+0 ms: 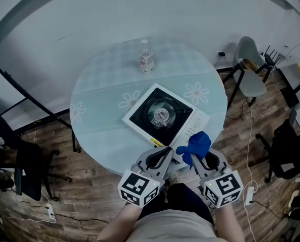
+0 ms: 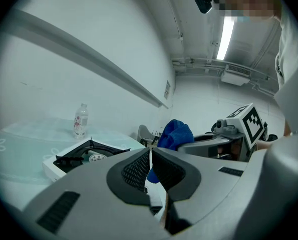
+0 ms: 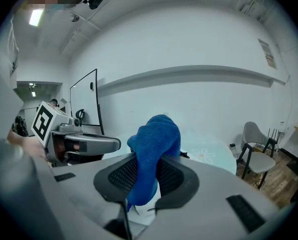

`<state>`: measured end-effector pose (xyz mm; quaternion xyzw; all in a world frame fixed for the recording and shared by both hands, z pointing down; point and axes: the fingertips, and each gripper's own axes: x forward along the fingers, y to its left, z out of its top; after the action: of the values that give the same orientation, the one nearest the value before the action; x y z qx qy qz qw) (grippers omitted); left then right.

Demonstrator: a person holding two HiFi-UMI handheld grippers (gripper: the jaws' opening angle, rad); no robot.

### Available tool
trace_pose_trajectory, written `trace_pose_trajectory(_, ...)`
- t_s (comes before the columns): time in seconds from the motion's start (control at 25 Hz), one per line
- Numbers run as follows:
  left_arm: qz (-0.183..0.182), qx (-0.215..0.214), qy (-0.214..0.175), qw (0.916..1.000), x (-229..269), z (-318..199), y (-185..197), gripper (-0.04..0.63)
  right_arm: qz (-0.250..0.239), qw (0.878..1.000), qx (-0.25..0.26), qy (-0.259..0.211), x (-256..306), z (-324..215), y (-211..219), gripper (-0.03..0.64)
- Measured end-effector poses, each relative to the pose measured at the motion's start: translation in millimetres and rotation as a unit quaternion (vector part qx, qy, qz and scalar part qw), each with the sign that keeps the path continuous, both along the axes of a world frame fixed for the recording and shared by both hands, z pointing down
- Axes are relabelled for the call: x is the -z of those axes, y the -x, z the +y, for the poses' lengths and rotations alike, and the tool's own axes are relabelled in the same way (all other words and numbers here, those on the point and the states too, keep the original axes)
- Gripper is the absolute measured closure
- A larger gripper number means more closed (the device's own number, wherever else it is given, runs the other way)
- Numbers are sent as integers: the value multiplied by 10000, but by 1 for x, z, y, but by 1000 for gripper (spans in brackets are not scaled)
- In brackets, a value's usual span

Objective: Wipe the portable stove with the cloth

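A white portable stove point(image 1: 166, 115) with a black top and a round burner lies on the round table point(image 1: 104, 92), turned at an angle. My right gripper point(image 1: 196, 158) is shut on a blue cloth point(image 1: 196, 145), held just off the stove's near right corner. In the right gripper view the blue cloth point(image 3: 153, 151) bulges up between the jaws. My left gripper point(image 1: 168, 152) hangs beside it at the stove's near edge, shut with nothing in it. In the left gripper view the stove point(image 2: 83, 157) lies ahead to the left, and the cloth point(image 2: 175, 134) shows on the right.
A clear plastic bottle point(image 1: 145, 58) stands at the table's far side. Grey chairs point(image 1: 251, 67) are at the right, a dark chair point(image 1: 23, 160) at the left. Cables and a power strip point(image 1: 249, 195) lie on the wooden floor.
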<state>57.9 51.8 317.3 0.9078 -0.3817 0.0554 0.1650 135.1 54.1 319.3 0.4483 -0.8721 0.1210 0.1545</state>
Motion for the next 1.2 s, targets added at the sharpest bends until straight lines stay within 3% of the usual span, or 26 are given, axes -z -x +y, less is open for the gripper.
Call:
trace_pose_trajectory(0.4,-41,251,239,9994,-17,-36,-17,565,90,9993,326,140,-10,-49,-18,520)
trace_pose_trajectory(0.84,-35,441,526,9976,-35,-61,-40,565,494,9977,254,395,-28,-89,-68,520)
trace_pose_trajectory(1.2,-144,681,798,9944,-54,-79,-46,565,676,9955,323,581,-49,-119,-82,520)
